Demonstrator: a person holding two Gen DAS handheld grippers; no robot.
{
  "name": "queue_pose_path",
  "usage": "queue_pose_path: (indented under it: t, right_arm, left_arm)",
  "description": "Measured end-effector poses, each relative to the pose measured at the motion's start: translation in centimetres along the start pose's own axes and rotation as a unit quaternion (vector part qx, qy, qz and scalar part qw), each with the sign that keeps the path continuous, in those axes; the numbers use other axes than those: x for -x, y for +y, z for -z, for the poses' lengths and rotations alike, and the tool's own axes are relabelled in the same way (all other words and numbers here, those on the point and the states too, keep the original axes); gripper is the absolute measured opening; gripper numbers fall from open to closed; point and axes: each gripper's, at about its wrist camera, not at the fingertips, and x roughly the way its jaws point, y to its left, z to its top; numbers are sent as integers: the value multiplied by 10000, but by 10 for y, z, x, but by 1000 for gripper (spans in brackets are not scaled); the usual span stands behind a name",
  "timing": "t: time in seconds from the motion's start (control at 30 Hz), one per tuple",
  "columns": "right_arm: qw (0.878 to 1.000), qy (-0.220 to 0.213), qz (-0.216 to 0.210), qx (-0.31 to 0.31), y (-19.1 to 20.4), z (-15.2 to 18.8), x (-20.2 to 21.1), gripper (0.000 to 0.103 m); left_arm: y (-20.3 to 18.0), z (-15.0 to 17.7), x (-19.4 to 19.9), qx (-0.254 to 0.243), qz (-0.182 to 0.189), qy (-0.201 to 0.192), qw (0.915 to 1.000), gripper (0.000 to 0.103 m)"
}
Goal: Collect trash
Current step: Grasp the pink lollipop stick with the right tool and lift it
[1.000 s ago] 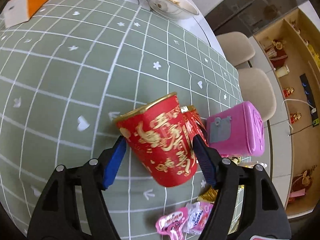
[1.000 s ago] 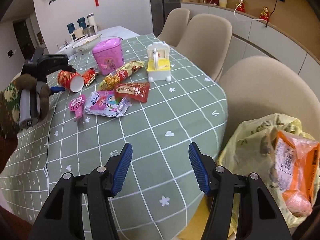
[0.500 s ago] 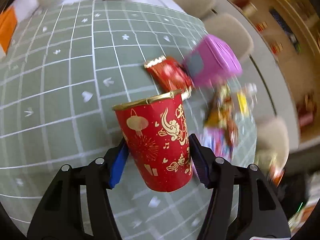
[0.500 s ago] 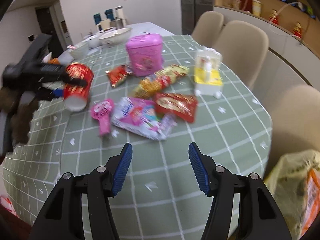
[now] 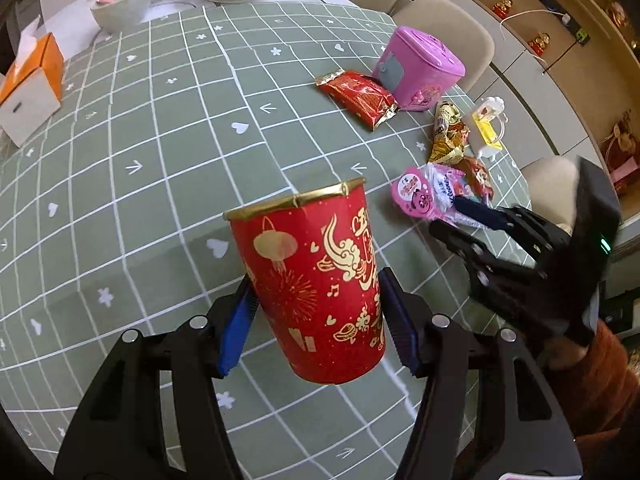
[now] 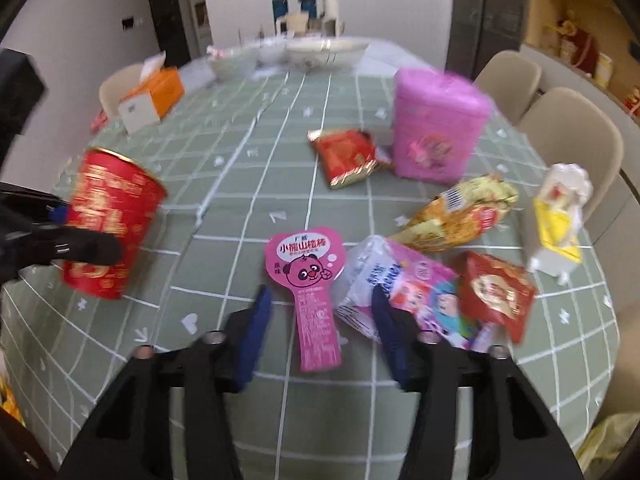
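Note:
A red paper cup (image 5: 312, 280) with gold print hangs above the green checked tablecloth (image 5: 168, 168), and my left gripper (image 5: 316, 304) is shut on its sides. The right wrist view shows the same cup (image 6: 112, 216) at the left, tilted. My right gripper (image 6: 320, 308) is low over a pink panda-print wrapper (image 6: 306, 268). Its jaws are closing with the wrapper's stem between them, and the pads are not touching it. Beside it lie a white and pink pouch (image 6: 400, 284) and a red packet (image 6: 496, 288).
Further back lie a yellow-orange snack bag (image 6: 460, 212) and a red foil packet (image 6: 348, 154). A pink box (image 6: 436, 128) and a yellow-white toy (image 6: 560, 216) stand to the right. An orange tissue box (image 6: 154, 92) and bowls (image 6: 320, 50) sit at the far end. Beige chairs (image 6: 572, 140) line the right edge.
My left gripper has lifted the cup off the table and rolled it more upright. My right gripper swung from the yellow bag over to the wrappers, and its jaws have narrowed around the pink one.

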Motion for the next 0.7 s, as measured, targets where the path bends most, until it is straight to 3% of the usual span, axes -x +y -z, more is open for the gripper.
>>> queue_pose_path:
  t: [0.17,0.43,0.63,0.7]
  right_arm:
    - [9995,148,115,-267,-2,15,8,26]
    - [9908,393,428,-1224,-24,81,50,24]
    - [9873,198,351,-1536,-26,107,71,24]
    - [9870,152,294,-1573,-25,108,72,29]
  left_arm:
    - [-10,5,8,-248,2,-110,9996,57]
    - [-42,9,12,-785,153,-257,9965,58]
    - [-63,10,7,-1083,331,-200,9934,58]
    - [-66,11,6,-1139,330,-177,9928,58]
